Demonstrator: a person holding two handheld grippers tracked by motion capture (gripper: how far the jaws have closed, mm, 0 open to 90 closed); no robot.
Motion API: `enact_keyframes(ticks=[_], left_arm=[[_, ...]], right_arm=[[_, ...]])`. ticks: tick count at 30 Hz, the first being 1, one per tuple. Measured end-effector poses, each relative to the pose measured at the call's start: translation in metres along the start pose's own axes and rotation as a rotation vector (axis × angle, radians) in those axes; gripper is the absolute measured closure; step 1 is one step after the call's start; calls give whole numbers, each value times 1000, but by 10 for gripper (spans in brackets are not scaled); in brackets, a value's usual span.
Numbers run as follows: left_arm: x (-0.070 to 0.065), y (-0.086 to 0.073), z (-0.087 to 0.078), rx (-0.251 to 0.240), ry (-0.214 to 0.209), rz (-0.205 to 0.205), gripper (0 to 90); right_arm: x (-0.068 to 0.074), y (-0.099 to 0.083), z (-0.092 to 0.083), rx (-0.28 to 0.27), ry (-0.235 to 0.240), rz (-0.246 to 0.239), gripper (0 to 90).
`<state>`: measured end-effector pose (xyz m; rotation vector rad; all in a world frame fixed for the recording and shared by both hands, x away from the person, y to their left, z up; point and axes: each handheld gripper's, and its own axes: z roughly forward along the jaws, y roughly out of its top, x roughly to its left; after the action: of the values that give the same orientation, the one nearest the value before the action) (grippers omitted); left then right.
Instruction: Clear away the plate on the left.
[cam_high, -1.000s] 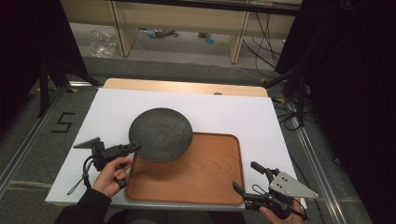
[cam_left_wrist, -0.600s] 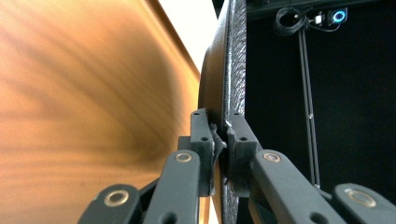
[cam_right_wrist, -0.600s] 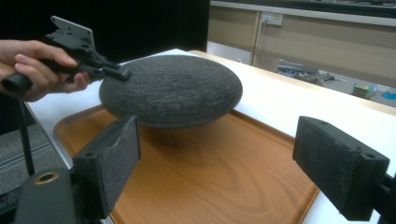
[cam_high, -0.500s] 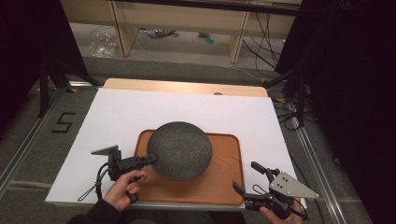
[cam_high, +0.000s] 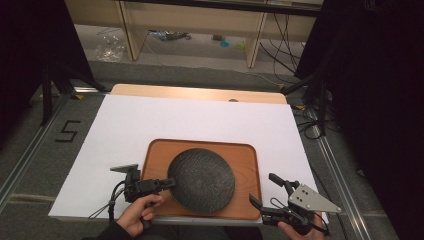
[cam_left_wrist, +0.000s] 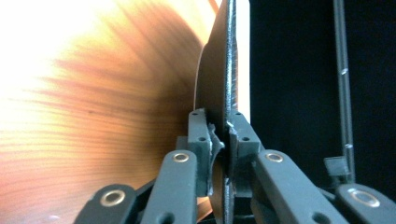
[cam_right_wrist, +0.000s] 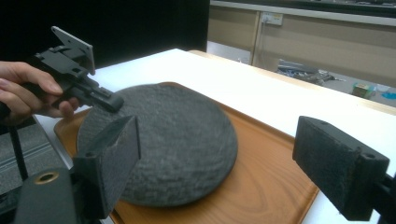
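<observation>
A dark round textured plate lies on the wooden tray near the table's front edge. My left gripper is at the plate's left rim, shut on it. In the left gripper view the plate's thin rim runs between the two pads, with the tray blurred behind. Its jaws have just eased open slightly, and the rim is still between them. My right gripper stands open at the tray's front right corner, holding nothing. Its view looks across the plate towards the left gripper.
A white sheet covers the table, with a wooden strip along the far edge. The tray sits close to the front edge. Black tape marking a 5 is on the floor at left, and shelving stands beyond the table.
My left gripper has carried the plate right and towards the near edge, from over the tray's far left corner down onto the tray. The right gripper has stayed put.
</observation>
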<state>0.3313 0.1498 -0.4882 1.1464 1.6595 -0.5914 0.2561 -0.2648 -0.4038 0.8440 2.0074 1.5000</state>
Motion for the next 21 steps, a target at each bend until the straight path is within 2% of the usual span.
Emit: enact_keyframes(ticks=[1, 2, 6, 7, 10, 11, 12, 13, 16, 17, 21], left_arm=[[3, 0, 0, 1, -18, -18, 816], [3, 0, 0, 1, -18, -18, 814], [3, 0, 0, 17, 4, -3, 823], [4, 2, 0, 17, 36, 22, 831], [6, 3, -1, 36, 47, 33, 848], [6, 1, 0, 26, 73, 45, 850], [6, 1, 0, 26, 73, 45, 853], [10, 2, 0, 34, 68, 90, 854], [9, 1, -1, 41, 77, 82, 851], [11, 1, -2, 50, 75, 107, 849], [10, -3, -3, 57, 84, 121, 842]], right_arm=[[0, 0, 0, -5, -2, -8, 162], [0, 0, 0, -5, -2, -8, 162], [0, 0, 0, 4, -1, -4, 162], [0, 0, 0, 6, 1, -4, 163], [0, 0, 1, -2, -6, -3, 163], [0, 0, 1, -1, -5, -2, 163], [0, 0, 1, -3, -4, -3, 163], [0, 0, 1, -2, -6, -3, 163], [0, 0, 1, -1, -5, -2, 163], [0, 0, 1, -2, -6, -2, 163], [0, 0, 1, -1, -6, -3, 164]])
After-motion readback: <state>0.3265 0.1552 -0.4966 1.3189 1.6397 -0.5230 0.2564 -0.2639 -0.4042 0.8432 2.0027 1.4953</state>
